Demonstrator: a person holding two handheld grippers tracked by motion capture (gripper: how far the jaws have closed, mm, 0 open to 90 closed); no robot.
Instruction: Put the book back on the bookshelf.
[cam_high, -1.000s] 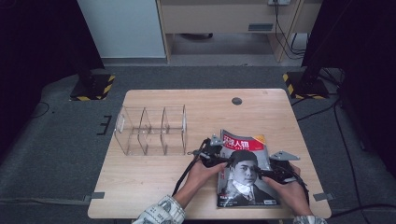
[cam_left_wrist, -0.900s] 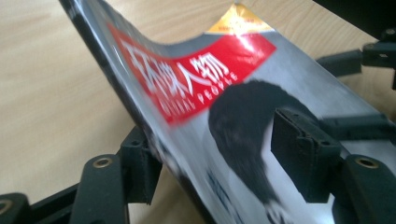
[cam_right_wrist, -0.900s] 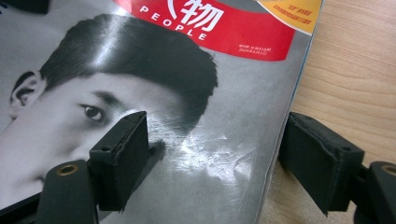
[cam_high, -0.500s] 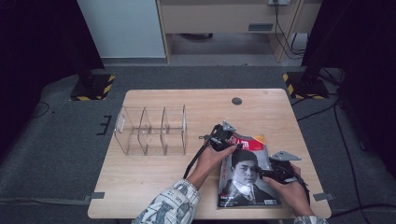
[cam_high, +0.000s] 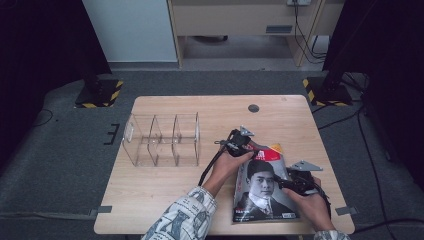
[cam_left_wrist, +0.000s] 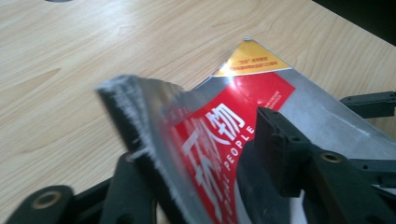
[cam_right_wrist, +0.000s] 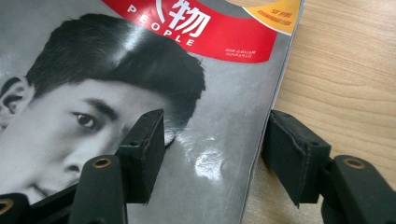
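Light wooden table (cam_high: 165, 190): the glossy magazine with a grey portrait cover and red title band (cam_high: 262, 187) lies at your near right edge. Clear acrylic three-compartment organiser (cam_high: 162, 140), left of centre, stands empty. You're at the grasp step. Your left gripper (cam_left_wrist: 201, 154) has been closing on the magazine's lifted top corner; your right gripper (cam_right_wrist: 215, 154) has been closing too, astride the side edge, pads not pressing. Next, probably: firm both grips, then lift.
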